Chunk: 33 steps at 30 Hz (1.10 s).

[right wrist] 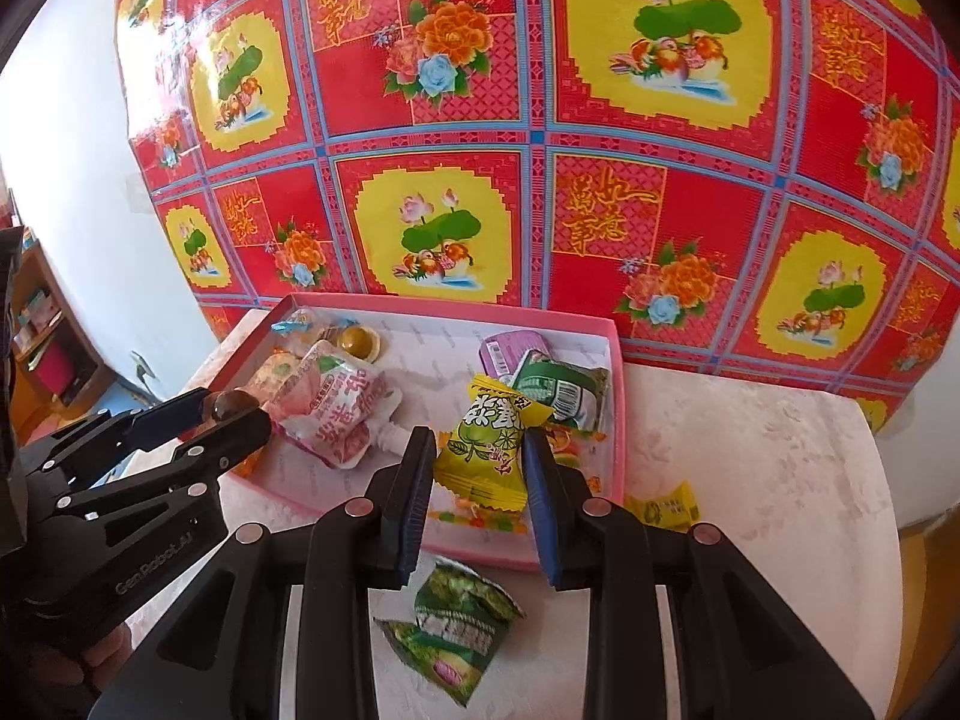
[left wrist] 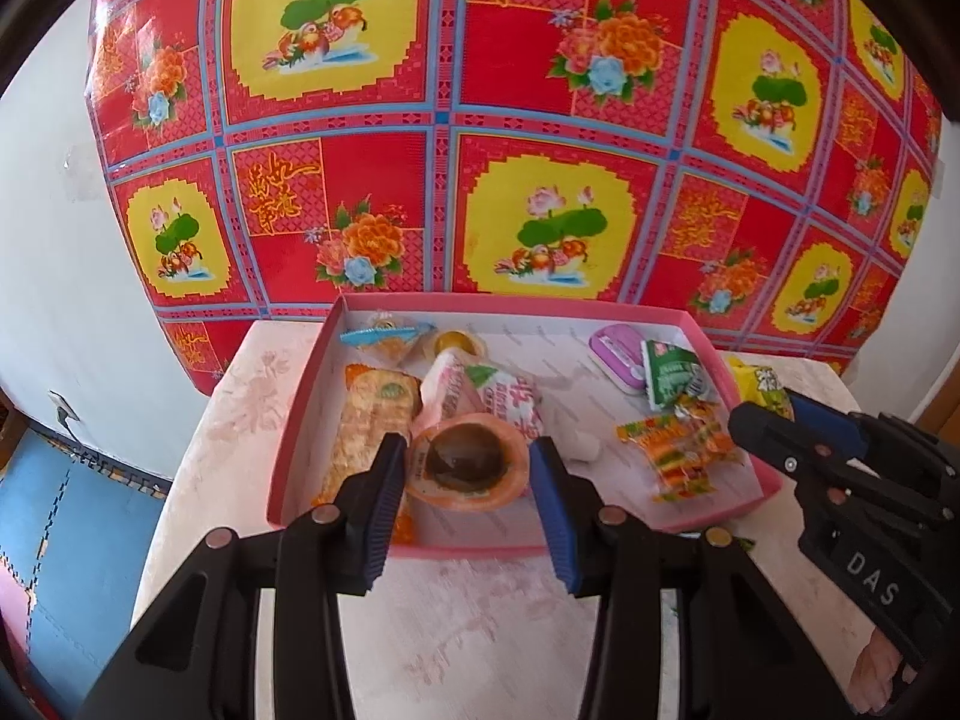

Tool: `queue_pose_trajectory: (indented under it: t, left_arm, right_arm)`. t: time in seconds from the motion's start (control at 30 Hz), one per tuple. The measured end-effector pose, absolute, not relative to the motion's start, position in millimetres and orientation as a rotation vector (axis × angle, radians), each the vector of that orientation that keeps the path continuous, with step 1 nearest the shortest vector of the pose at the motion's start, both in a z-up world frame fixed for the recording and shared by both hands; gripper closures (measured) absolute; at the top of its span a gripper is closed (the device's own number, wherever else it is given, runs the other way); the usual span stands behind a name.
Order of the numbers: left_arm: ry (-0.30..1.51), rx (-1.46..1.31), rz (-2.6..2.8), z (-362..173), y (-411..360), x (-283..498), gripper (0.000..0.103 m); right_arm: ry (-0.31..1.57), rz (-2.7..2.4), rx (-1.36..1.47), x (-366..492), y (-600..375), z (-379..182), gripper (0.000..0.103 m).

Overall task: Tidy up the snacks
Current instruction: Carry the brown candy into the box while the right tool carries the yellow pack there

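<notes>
Gripping a round jelly cup (left wrist: 467, 461) with a dark centre and orange rim, the left gripper (left wrist: 468, 480) fills the lower centre of its own view, its jaws closed narrowly on the cup's sides above the near end of a pink-walled box (left wrist: 600, 303); the cup's far side is hidden behind its rim, and seen from the right wrist camera only a dark dome shows between the black fingers at centre left. Low in the right wrist view, the right gripper (right wrist: 480, 468) has its jaws clamped on a yellow-and-green candy packet (right wrist: 486, 450) over the box's near edge, the packet's printed characters too blurred to read. Inside the box lie a pink-and-white pouch (left wrist: 480, 396), a long biscuit pack (left wrist: 366, 420) partly covered by a blue pad, a small yellow jelly cup (left wrist: 459, 342), a purple tin (left wrist: 618, 357), a green packet (left wrist: 672, 381) and an orange striped sweet wrapper (left wrist: 678, 450). Outside it, on the pale table (right wrist: 750, 450), a crumpled green packet (right wrist: 462, 618) sits at the bottom centre of the right wrist view, cut by the gripper's frame, and a small yellow packet (right wrist: 666, 507) peeks out just right of the jaws. A red floral cloth (left wrist: 480, 120) covers the wall behind.
</notes>
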<state>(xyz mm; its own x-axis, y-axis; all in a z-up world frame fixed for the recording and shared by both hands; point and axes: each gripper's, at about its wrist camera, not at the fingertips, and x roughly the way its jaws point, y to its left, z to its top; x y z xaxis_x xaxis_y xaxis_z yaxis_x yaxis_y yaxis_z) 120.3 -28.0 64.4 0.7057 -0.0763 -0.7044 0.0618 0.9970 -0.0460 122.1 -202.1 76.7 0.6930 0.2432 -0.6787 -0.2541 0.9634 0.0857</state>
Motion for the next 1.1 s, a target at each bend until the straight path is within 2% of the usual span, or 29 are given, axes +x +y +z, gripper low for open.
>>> queue_pose_trajectory:
  t: [1.1]
  left_arm:
    - [0.819,-0.008,-0.063,37,-24,161,0.056]
  right_arm:
    - [0.825,0.273,0.028,154,-187,49,0.072]
